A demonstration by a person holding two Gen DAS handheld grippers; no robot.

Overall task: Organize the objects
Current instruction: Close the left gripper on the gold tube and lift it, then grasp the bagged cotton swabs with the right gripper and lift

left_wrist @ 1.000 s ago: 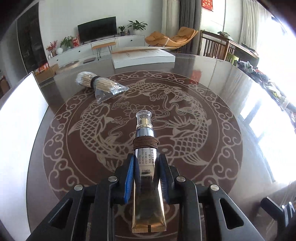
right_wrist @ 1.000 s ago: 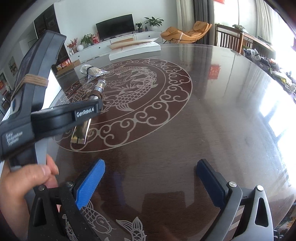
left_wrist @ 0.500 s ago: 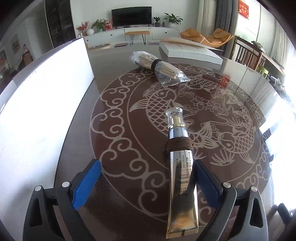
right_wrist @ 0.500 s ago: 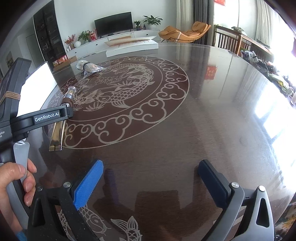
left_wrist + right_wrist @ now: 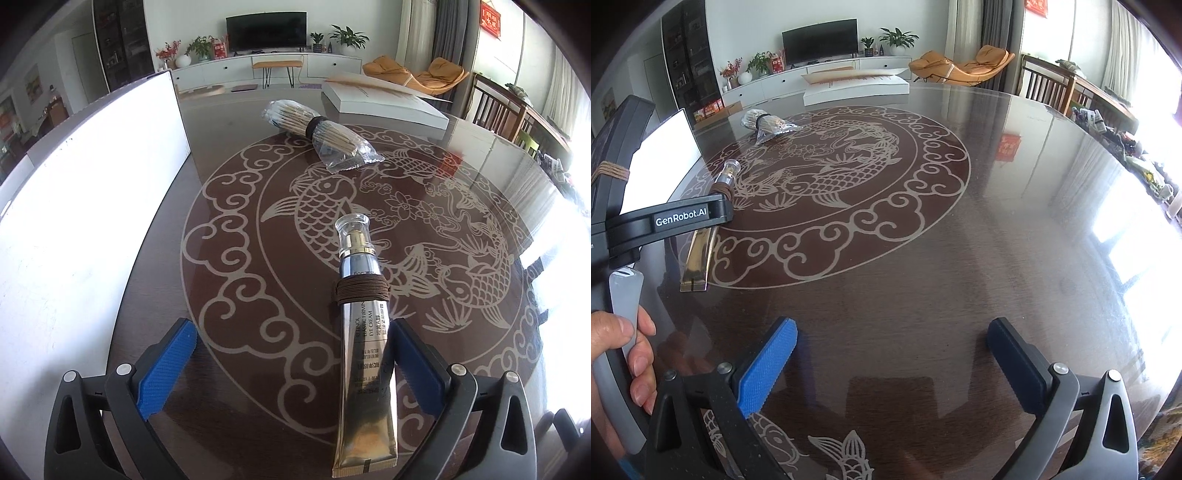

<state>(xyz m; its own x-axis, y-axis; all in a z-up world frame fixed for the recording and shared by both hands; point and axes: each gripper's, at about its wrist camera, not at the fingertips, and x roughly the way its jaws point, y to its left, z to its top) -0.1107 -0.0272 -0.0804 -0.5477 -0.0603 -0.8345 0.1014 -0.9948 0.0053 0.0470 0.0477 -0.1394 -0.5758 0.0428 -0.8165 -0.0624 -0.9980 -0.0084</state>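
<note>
both grippers gape, holding nothing. left gripper (image 5: 291,354) straddles the tube (image 5: 364,332), which lies flat on the table (image 5: 258,184) by its right pad — likely just set down; right gripper (image 5: 892,354) idles.

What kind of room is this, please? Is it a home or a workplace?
Most likely a home, an open living and dining room. A television stands on a low white cabinet, orange lounge chairs sit by the curtains, and the work happens on a large round table.
</note>
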